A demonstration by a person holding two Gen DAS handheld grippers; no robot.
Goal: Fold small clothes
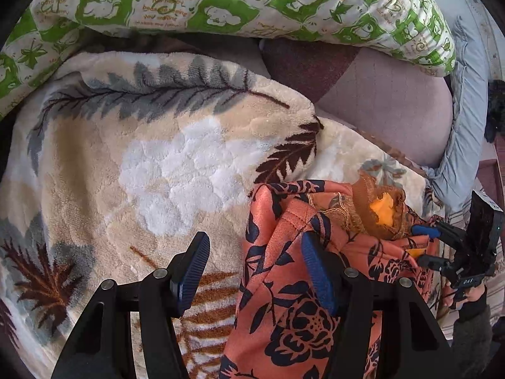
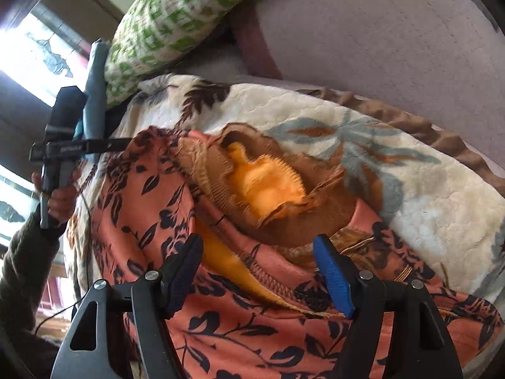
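Fold stage, judged: partly done. The orange floral garment lies bunched on the leaf-print blanket, doubled over itself — yellow lining and a brown knitted neck edge are turned out, and the hems are not squared. At least 1 more fold plus smoothing looks to be left. Left gripper: jaws stand apart and hold nothing; the right-hand pad sits against the garment's near edge, the left-hand pad over bare blanket. Right gripper: jaws wide, empty, hovering above the lining seam with cloth below both pads, none pinched. Edges — the garment's folded side runs just inside the left gripper's span; its far end bunches ahead of the right gripper. Room: open blanket spreads ahead and left of the left jaws; the green-print pillow and mauve cushion close off the far side.
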